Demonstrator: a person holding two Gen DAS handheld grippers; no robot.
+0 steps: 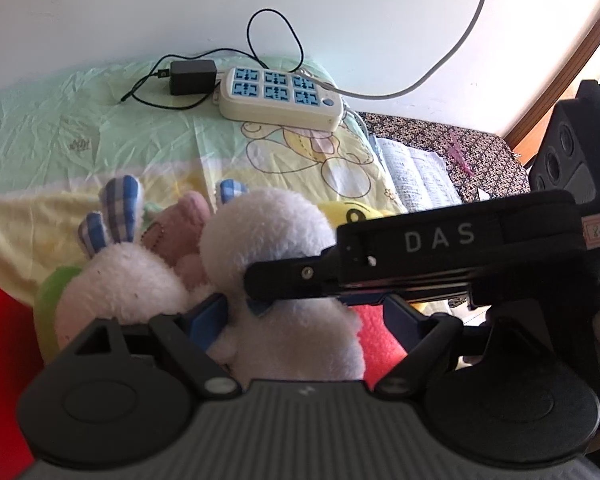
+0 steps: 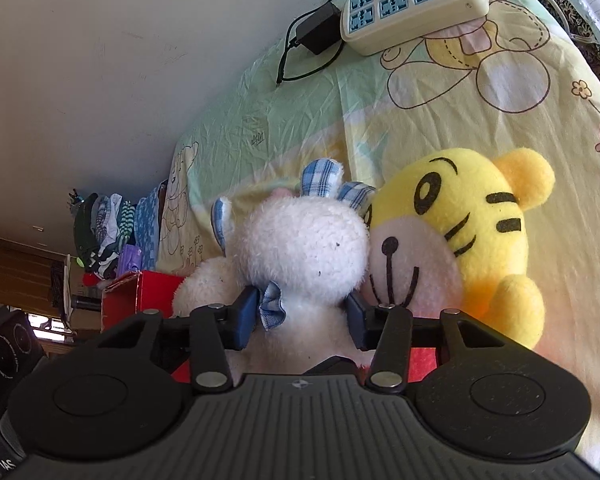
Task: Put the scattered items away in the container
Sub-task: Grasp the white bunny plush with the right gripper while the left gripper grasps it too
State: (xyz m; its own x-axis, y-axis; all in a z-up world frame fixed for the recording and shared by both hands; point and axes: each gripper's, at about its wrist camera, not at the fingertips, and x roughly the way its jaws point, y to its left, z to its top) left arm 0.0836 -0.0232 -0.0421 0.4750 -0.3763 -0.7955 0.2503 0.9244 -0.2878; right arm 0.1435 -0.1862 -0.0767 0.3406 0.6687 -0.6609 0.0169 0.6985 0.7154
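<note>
1. Right wrist view: the right tongs (image 2: pixel 300 316) are clenched on a white plush sheep (image 2: pixel 300 252), their blue pads pressing its body on either side just under the head. The sheep leans against a yellow tiger plush (image 2: pixel 480 236) on the bed (image 2: pixel 440 120).
2. In the left wrist view, the left tongs (image 1: pixel 304 316) straddle the same white plush sheep (image 1: pixel 268 236). Only the left blue pad shows beside the fleece; the right side is hidden behind the other tool's black arm, so whether this pair is pressing or loose cannot be told.
3. The step in hand appears to be the lowering of the sheep into the red container (image 2: pixel 140 296), whose wall shows behind and below the toy. A second white plush with blue checked ears (image 1: pixel 120 280) and a pink toy (image 1: pixel 180 232) seem already packed in there.
4. The next move likely calls for seating the sheep among the toys, then releasing it without dragging fleece back out. The tiger, touching the sheep, looks to be next.
5. Crowding is the main obstacle: the two tools cross closely over one toy, and the container looks nearly full.
6. Further off on the bed lie a power strip (image 2: pixel 416 4) and a black adapter (image 2: pixel 320 28) with trailing cable, well apart from the work.
</note>
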